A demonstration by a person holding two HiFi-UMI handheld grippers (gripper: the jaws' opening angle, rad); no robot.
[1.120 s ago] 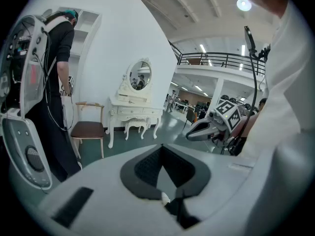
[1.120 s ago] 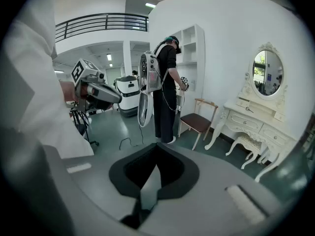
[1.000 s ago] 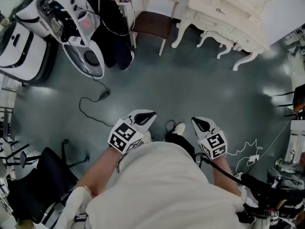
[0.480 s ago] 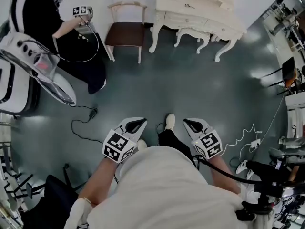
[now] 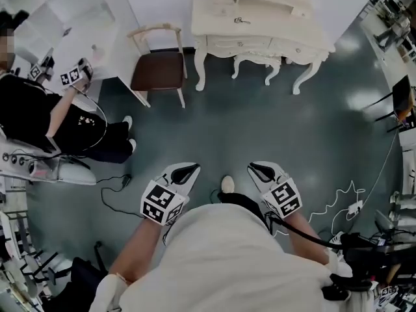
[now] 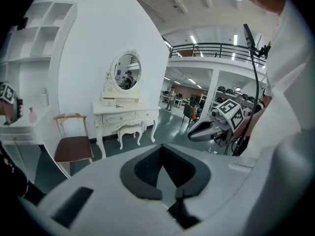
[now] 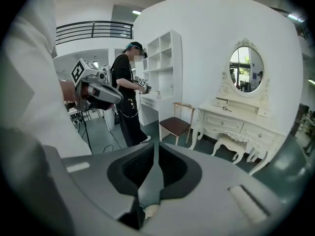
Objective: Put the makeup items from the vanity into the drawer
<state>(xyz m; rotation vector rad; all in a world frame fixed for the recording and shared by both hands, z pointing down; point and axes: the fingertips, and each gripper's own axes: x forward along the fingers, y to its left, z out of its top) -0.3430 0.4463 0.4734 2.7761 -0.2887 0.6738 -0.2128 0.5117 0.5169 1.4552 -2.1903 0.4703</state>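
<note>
Grey-green polished floor [image 5: 260,129], white wall at the far side. A cream carved vanity table [image 5: 260,30] stands against that wall, a matching stool [image 5: 257,60] tucked under it and an oval mirror [image 7: 246,68] above; its front drawers [image 5: 224,44] are closed. A small dark item [image 5: 242,21] lies on the vanity top, too small to identify. To the left are a wooden chair with a brown seat [image 5: 158,70] and a person in black [image 5: 39,119].

Left gripper [image 5: 192,168]: jaws together, nothing between them. Right gripper [image 5: 254,168]: jaws together, likewise empty. Both are held side by side at waist height over the floor, tips pointing toward the vanity, well apart from it. Bare forearms [image 5: 140,242] reach forward from a white-shirted torso.
</note>
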